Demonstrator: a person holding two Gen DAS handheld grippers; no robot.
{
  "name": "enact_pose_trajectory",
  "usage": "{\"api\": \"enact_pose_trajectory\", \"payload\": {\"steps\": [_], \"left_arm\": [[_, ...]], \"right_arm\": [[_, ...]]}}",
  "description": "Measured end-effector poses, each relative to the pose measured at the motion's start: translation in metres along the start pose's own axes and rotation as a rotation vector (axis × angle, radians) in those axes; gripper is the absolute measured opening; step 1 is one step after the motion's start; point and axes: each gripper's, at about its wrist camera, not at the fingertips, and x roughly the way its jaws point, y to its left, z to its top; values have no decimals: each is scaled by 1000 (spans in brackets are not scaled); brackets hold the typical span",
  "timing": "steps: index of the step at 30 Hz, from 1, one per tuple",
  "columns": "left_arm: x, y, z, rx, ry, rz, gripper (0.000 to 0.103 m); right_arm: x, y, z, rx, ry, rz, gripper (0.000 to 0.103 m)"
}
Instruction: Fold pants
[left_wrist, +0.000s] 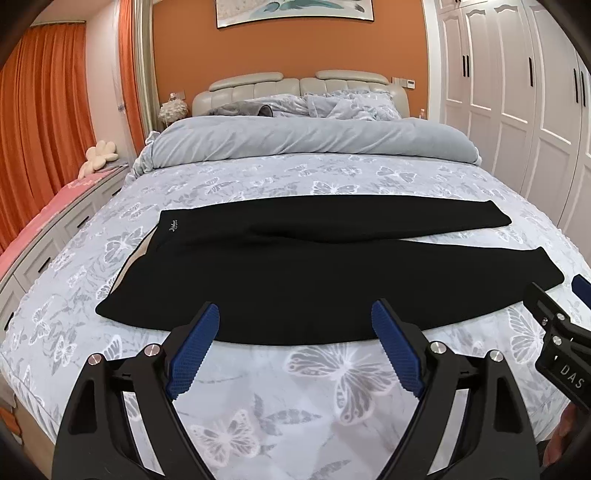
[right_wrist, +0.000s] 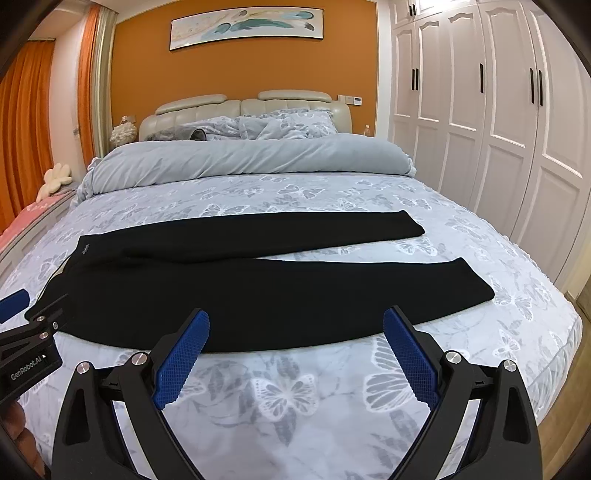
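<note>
Lying flat across the near half of the bed (left_wrist: 369, 173), the black pants (left_wrist: 295, 266) are spread with the waistband toward the left and the two legs running to the right. The legs are parted in a narrow V, so that a strip of butterfly-print sheet is seen between them near the cuffs. A small pale logo is seen at the far corner of the waistband.

The left gripper (left_wrist: 295, 325) is held just above the near edge of the pants, roughly at mid-length, tilted downward. Its blue pads stand wide apart and nothing is caught between them. The right gripper (right_wrist: 295, 328) is held over the near leg in the same tilted pose, its jaws spread fully, nothing gripped. Each gripper is seen at the edge of the other's view, side by side and near each other.

A rolled grey duvet (right_wrist: 251, 158) is laid across the bed behind the pants, with pillows and a padded headboard (right_wrist: 243, 107) beyond. White wardrobe doors (right_wrist: 498, 129) are seen on the right, orange curtains (left_wrist: 40, 110) on the left.
</note>
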Motion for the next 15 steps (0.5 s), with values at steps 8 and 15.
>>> {"api": "enact_pose_trajectory", "payload": {"steps": [8, 15], "left_arm": [[0, 0, 0, 1, 0, -1, 83], [-1, 0, 1, 0, 2, 1, 83]], "right_arm": [[-1, 0, -1, 1, 0, 1, 94], [-1, 2, -2, -4, 3, 8, 94]]}}
